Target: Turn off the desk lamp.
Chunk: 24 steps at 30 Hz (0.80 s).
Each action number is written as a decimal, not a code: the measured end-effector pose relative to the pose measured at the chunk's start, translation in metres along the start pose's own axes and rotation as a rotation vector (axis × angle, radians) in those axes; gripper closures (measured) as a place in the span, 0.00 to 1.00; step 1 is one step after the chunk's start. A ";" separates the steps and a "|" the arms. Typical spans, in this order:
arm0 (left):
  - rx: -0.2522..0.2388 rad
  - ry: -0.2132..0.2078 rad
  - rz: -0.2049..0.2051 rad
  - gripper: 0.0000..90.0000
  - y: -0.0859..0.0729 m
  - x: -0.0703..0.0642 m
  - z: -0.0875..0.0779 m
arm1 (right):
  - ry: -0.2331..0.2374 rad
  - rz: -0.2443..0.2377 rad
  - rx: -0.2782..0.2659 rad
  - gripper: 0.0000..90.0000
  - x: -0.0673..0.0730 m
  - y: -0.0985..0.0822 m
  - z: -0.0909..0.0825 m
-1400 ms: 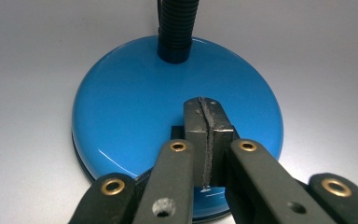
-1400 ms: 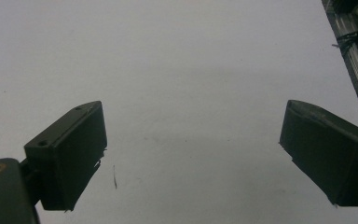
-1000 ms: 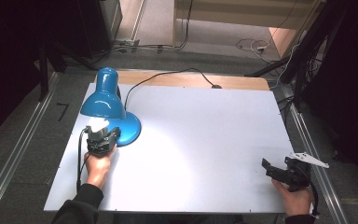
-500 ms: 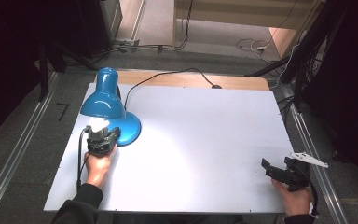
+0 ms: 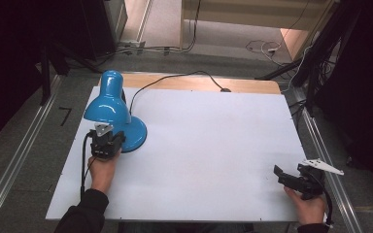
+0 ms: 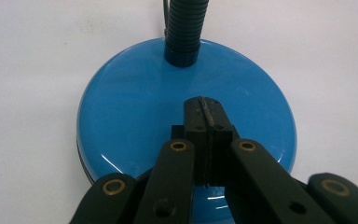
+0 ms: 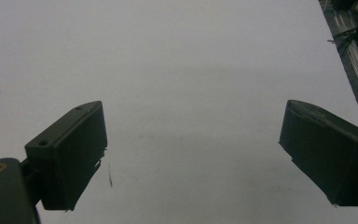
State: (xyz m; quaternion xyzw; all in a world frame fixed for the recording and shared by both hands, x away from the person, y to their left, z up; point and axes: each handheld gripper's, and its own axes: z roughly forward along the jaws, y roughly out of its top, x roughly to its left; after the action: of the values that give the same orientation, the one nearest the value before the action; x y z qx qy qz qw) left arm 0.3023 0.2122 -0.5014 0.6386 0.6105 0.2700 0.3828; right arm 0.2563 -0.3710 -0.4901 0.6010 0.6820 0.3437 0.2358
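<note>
A blue lamp (image 5: 112, 115) stands at the left side of the white table (image 5: 213, 145), and the left gripper (image 5: 106, 141) sits right at the near edge of its round base (image 6: 186, 112), with the lamp's shade (image 5: 108, 103) hanging just ahead of and above the gripper in the high view. In the left gripper view the two black jaws are pressed flat together, nothing between them, and their joined tip lies over the glossy top of the base (whether it actually touches the surface I cannot tell). Straight ahead of that tip the ribbed black neck (image 6: 184, 28) rises from a blue collar at the far part of the base. The left hand (image 5: 102, 170) holds the gripper from behind, a dark sleeve (image 5: 80, 213) trailing toward the table's near edge, and a black cable (image 5: 83, 160) runs down along the hand's left. The lamp's cord (image 5: 175, 77) leaves beyond the base and curves away across the far wooden strip (image 5: 199, 83) of the table. The right gripper (image 5: 296, 178) is well apart from the lamp, near the table's right edge, held in the right hand (image 5: 311, 206); its jaws are spread wide, with bare white table between them and ahead of them, and a metal rail (image 7: 354, 60) off to their right.
</note>
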 end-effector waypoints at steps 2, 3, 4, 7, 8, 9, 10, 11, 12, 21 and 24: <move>-0.001 0.001 0.002 1.00 0.000 0.000 0.000 | 0.001 0.002 0.000 0.07 0.001 0.000 0.000; -0.002 0.000 0.000 1.00 0.000 0.000 0.000 | 0.002 0.000 0.001 0.07 0.002 0.000 0.000; 0.000 -0.002 -0.002 1.00 0.000 0.000 0.000 | 0.001 -0.004 0.003 0.07 0.002 0.000 0.001; -0.003 -0.004 -0.004 1.00 0.000 0.001 0.000 | 0.002 -0.005 0.010 0.07 0.003 0.000 0.002; -0.008 0.011 0.007 1.00 0.000 0.000 0.000 | 0.002 -0.005 0.010 0.07 0.003 0.000 0.002; -0.014 0.022 0.019 1.00 0.000 -0.001 0.000 | 0.002 -0.005 0.009 0.07 0.003 0.000 0.002; -0.015 0.026 0.023 1.00 -0.001 -0.001 0.000 | 0.002 -0.004 0.009 0.07 0.003 0.000 0.002; -0.015 0.026 0.023 1.00 -0.001 -0.001 0.000 | 0.003 -0.004 0.009 0.07 0.003 0.000 0.002; -0.019 0.026 0.020 1.00 0.000 -0.001 0.000 | 0.001 -0.002 0.009 0.07 0.002 0.000 0.002; -0.029 0.015 -0.007 1.00 0.002 0.002 -0.004 | 0.004 -0.002 0.009 0.07 0.001 0.000 0.003; -0.028 0.004 -0.017 1.00 0.002 0.003 -0.004 | 0.004 -0.001 0.011 0.07 0.002 0.000 0.003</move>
State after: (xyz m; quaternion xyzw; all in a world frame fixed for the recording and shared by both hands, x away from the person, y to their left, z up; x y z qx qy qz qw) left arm 0.3004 0.2154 -0.4979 0.6275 0.6129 0.2766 0.3925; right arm 0.2583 -0.3688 -0.4916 0.6013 0.6846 0.3409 0.2314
